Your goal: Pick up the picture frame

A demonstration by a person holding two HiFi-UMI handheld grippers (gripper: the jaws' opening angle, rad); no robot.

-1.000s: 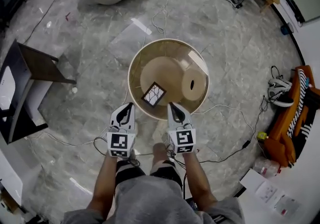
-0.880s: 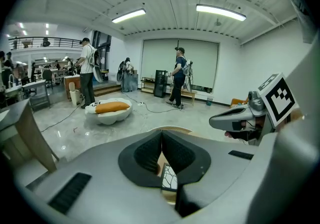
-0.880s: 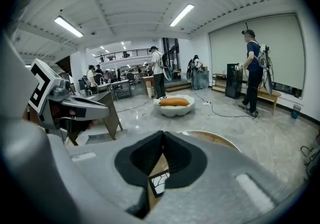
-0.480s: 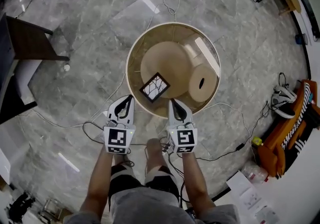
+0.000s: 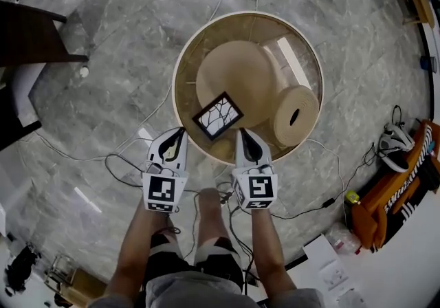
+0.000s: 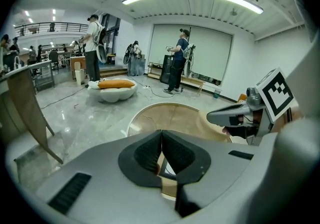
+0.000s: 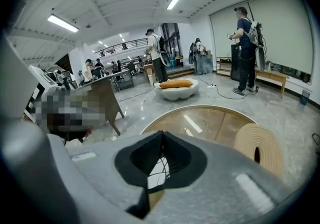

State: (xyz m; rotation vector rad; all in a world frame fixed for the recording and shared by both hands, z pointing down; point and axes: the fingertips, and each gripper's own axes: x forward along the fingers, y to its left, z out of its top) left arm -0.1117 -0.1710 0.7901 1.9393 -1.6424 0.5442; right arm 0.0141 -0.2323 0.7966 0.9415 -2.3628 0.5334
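The picture frame (image 5: pixel 218 115), black-edged with a white cracked pattern, lies flat on the near part of a round glass table (image 5: pixel 180 104). My left gripper (image 5: pixel 180 132) hovers at the table's near rim, just left of the frame, jaws shut and empty. My right gripper (image 5: pixel 242 133) hangs just right of the frame, also shut and empty. In the left gripper view the closed jaws (image 6: pixel 161 133) hide most of the frame (image 6: pixel 167 168), and the right gripper (image 6: pixel 220 116) shows beside them. In the right gripper view a sliver of the frame (image 7: pixel 157 168) shows below the closed jaws (image 7: pixel 162 134).
A beige rolled cylinder (image 5: pixel 297 115) lies on the table's right side, over a round beige base (image 5: pixel 237 80). Cables (image 5: pixel 130 162) trail across the marble floor. A dark chair (image 5: pixel 27 31) stands far left, orange gear (image 5: pixel 395 193) far right. People and a white cushioned seat (image 6: pixel 112 88) stand beyond.
Both grippers have sunk toward the table's near rim, staying shut. The table and frame look larger and nearer, and the frame now lies between the two gripper tips.
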